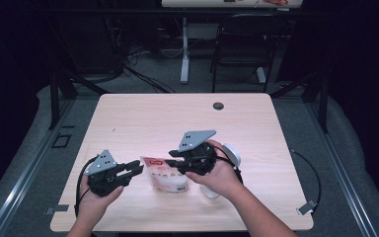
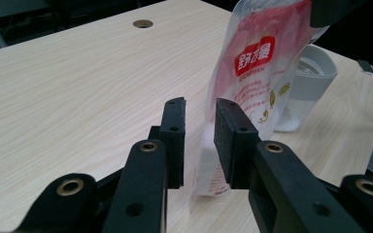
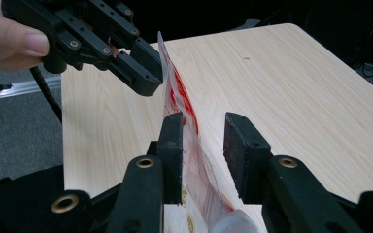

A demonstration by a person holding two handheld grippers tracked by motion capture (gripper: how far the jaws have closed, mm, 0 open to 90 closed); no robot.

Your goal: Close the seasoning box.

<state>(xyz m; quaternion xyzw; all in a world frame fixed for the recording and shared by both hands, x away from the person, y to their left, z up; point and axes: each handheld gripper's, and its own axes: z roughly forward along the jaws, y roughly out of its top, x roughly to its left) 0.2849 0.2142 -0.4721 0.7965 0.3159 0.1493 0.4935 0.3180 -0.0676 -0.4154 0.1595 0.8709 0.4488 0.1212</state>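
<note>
A red and white pouch [image 1: 160, 170] stands tilted near the table's front, between the two grippers. My left gripper [image 1: 139, 169] reaches it from the left. In the left gripper view the pouch's [image 2: 260, 73] lower edge sits in the gap of the left gripper [image 2: 200, 138], with space beside one pad. My right gripper [image 1: 173, 159] comes over it from the right. In the right gripper view the pouch [image 3: 189, 141] runs between the jaws of the right gripper [image 3: 201, 141], close to one pad and clear of the other. A white cup [image 2: 313, 80] stands just behind the pouch, and its rim [image 3: 230, 224] shows below the right jaws.
The wooden table [image 1: 177, 118] is bare toward the back, with a round cable hole [image 1: 218, 105] near its far edge. Beyond it stand a black chair [image 1: 246, 44] and a desk leg [image 1: 184, 54]. Cables trail from both grippers over the front edge.
</note>
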